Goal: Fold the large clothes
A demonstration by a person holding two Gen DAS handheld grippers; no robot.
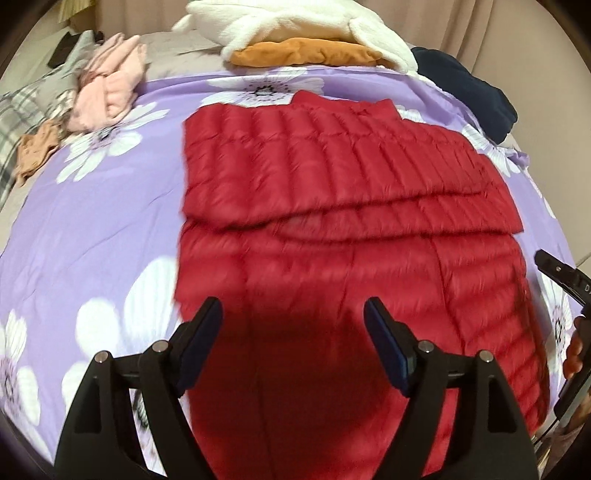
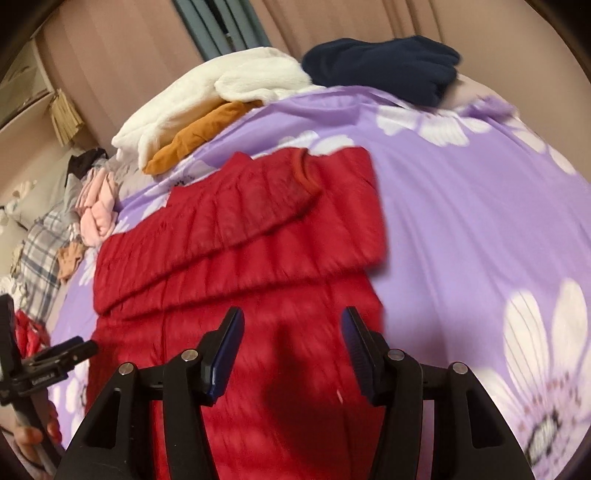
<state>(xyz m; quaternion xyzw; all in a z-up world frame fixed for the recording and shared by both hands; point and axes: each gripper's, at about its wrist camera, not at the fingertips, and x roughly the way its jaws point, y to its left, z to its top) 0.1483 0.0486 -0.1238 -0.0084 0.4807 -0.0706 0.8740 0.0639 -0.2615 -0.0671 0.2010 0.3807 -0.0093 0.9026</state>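
Observation:
A red quilted puffer jacket [image 1: 332,192] lies flat on the purple flowered bedspread [image 1: 92,229], with a sleeve folded across its upper part and the cuff [image 2: 303,173] showing near the far end. My left gripper [image 1: 293,310] hovers over the jacket's near part, jaws wide apart with nothing between them. My right gripper [image 2: 293,317] is also above the jacket [image 2: 258,258], near its right edge, open and empty. One of the right gripper's fingers [image 1: 550,264] shows at the left wrist view's right edge. The left gripper's fingers [image 2: 70,349] show at the right wrist view's left edge.
At the far end of the bed lie a white fleece garment [image 1: 295,22], an orange garment [image 1: 306,53] and a navy garment [image 1: 469,88]. Pink clothes [image 1: 110,81] and plaid bedding [image 1: 22,122] sit at the far left. Curtains [image 2: 110,55] hang behind the bed.

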